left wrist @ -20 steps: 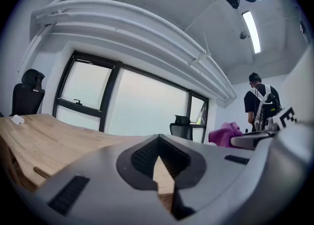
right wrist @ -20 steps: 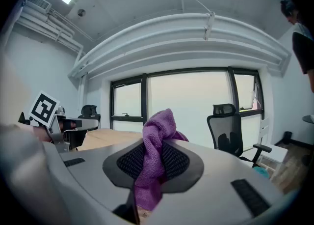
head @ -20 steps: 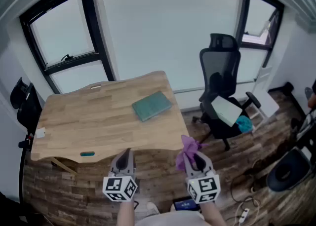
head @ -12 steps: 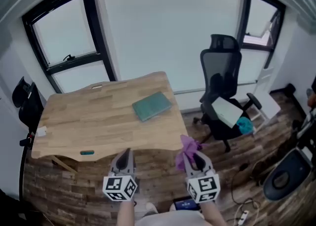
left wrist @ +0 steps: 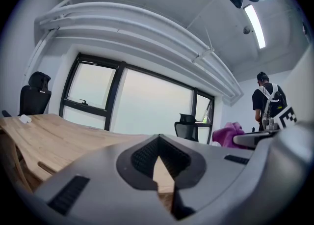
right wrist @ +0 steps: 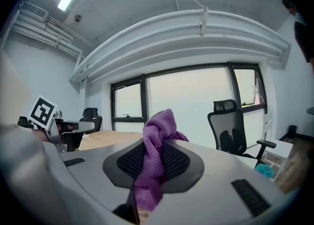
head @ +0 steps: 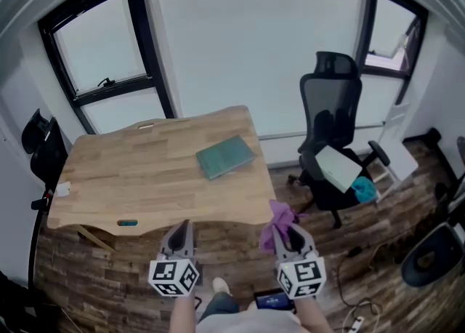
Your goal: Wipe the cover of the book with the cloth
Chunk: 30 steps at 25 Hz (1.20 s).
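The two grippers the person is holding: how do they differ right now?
The right gripper is shut on a purple cloth; the left gripper is shut with nothing in it. The cloth sticks up past the right gripper's jaws; the left gripper's jaws are bare. Both are grey with a marker cube, short of the table.

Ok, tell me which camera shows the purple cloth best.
The right gripper view: the cloth sits large and centred, pinched in the jaws of the right gripper. The head view shows it small, sticking up from that gripper. The left gripper view catches only a purple lump at its right side.
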{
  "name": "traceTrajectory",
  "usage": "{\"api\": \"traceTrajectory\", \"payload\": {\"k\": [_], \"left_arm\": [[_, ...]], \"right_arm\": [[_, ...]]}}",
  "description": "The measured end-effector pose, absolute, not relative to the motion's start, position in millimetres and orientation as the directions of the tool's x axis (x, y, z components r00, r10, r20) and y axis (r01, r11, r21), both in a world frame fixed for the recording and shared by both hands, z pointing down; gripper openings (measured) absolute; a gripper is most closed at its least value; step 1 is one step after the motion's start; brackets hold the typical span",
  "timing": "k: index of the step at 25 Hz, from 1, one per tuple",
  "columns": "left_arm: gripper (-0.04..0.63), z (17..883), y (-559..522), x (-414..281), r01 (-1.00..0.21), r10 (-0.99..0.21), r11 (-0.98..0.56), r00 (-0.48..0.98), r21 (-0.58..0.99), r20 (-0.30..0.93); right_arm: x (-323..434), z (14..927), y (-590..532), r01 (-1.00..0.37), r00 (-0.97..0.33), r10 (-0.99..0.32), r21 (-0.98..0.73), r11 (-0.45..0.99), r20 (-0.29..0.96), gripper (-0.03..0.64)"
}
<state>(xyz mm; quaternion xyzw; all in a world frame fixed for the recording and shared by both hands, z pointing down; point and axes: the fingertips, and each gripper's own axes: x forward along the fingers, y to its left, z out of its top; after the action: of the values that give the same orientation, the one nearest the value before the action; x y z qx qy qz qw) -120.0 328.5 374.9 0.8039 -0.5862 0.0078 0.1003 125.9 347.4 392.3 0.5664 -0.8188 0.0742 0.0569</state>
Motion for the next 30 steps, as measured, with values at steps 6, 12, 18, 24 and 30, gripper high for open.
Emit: {"api": "traceTrajectory", "payload": {"k": [6, 12, 18, 24, 30], "left_arm": [[-0.006, 381.0, 290.8, -125.0, -0.946, -0.943, -0.288, 0.307, 0.151, 0.13], [-0.006, 388.4, 220.6, -128.9, -0.936, -0.937, -0.308, 0.33, 0.169, 0.119], [-0.006, 393.9, 123.1, -140.6, -0.918, -0.914, -0.352, 0.379, 0.184, 0.142], [-0.006, 402.4, 37.5, -174.7, -0.913, -0.903, -0.362, 0.394, 0.19, 0.17], [-0.006, 415.7, -19.7, -199.4, -0.905, -0.896, -0.357, 0.402, 0.233, 0.189]], "right_arm": [[125.4, 397.4, 312.0, -0.937, -0.35, -0.919, -0.065, 0.344, 0.178, 0.074], [122.9, 400.7, 251.8, -0.949, -0.314, -0.928, -0.042, 0.313, 0.202, 0.075], [104.3, 406.6, 167.2, -0.963, -0.268, -0.933, -0.034, 0.267, 0.241, 0.074], [69.3, 409.6, 85.3, -0.968, -0.244, -0.929, -0.008, 0.252, 0.279, 0.074], [50.3, 426.4, 35.6, -0.973, -0.218, -0.915, 0.001, 0.232, 0.339, 0.074]]}}
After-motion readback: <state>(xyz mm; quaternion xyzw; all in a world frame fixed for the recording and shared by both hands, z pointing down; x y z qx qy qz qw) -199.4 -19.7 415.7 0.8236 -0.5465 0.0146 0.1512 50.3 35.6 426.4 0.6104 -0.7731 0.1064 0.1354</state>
